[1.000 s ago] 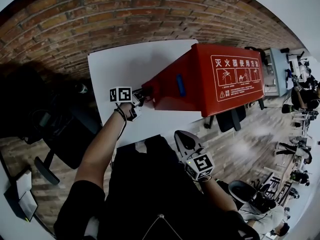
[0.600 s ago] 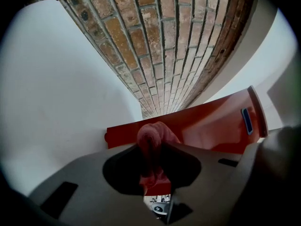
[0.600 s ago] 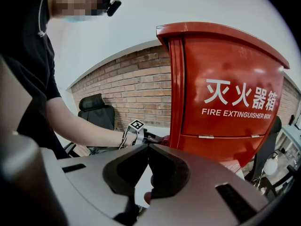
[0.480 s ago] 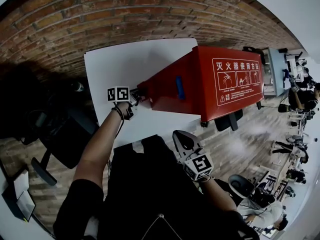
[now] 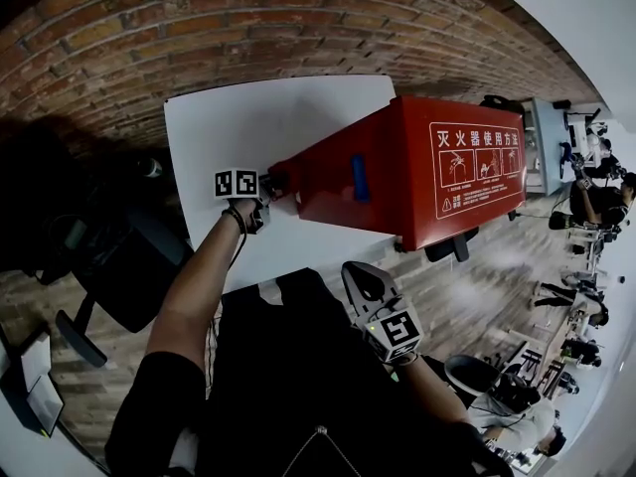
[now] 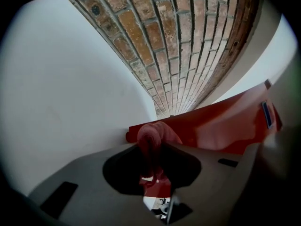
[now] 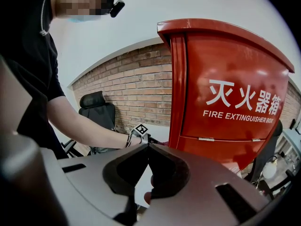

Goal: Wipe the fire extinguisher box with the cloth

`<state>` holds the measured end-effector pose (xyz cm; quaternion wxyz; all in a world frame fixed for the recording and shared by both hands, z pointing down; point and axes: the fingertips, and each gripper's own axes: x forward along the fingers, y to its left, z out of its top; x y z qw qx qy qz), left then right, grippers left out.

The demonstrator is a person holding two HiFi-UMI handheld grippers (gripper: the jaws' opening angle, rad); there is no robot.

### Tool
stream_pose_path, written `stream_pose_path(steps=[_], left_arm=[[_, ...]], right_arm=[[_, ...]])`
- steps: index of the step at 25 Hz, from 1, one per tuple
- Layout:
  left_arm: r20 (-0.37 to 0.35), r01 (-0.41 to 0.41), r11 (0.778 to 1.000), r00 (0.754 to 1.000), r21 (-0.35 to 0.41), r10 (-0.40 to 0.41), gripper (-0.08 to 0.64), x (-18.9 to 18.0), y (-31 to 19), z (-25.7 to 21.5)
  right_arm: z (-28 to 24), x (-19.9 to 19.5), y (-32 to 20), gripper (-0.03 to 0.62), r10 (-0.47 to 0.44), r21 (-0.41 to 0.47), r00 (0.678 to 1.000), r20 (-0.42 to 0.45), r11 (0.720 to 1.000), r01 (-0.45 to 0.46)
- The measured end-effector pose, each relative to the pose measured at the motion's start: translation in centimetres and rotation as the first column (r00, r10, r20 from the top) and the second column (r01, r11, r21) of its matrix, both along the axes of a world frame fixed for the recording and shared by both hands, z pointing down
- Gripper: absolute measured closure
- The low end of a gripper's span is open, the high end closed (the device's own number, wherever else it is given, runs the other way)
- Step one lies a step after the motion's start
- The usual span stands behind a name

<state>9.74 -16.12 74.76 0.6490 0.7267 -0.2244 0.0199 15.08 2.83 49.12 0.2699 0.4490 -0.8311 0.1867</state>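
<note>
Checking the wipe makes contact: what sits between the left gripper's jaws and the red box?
The cloth, pinched in the left gripper, is bunched up against the edge of the fire extinguisher box. The left gripper view shows it.

The fire extinguisher box [image 5: 437, 172] was smooth, glossy red, probably painted metal. The cloth [image 6: 153, 138], mid-frame, looked like soft, matt, reddish fabric. A rough brick wall [image 5: 298, 18] filled the top of the frame. The white desk [image 5: 248, 127] was smooth and matt, and the floor [image 5: 467, 286] at right looked wooden.
</note>
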Motion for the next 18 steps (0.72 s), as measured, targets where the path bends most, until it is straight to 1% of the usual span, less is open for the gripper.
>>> stream_pose_path(steps=[6,11,14,18], left_arm=[[0.110,-0.010,1.000,0.994,-0.018,0.012,0.453,-0.1,0.3,2.8],[0.209,-0.008,1.000,0.978,-0.030,0.014,0.453,-0.1,0.7,5.4],[0.224,0.012,0.999,0.975,-0.046,-0.001,0.453,0.0,0.7,6.2],[0.246,0.020,0.999,0.969,-0.040,-0.009,0.453,0.1,0.2,6.4]], right_arm=[[0.2,0.0,-0.1,0.574,-0.004,-0.006,1.000,-0.009,1.000,0.004],[0.6,0.0,0.0,0.574,-0.010,-0.014,1.000,-0.015,1.000,0.010],[0.7,0.0,0.0,0.574,-0.012,-0.020,1.000,-0.019,1.000,0.011],[0.9,0.0,0.0,0.574,-0.010,-0.026,1.000,-0.020,1.000,0.010]])
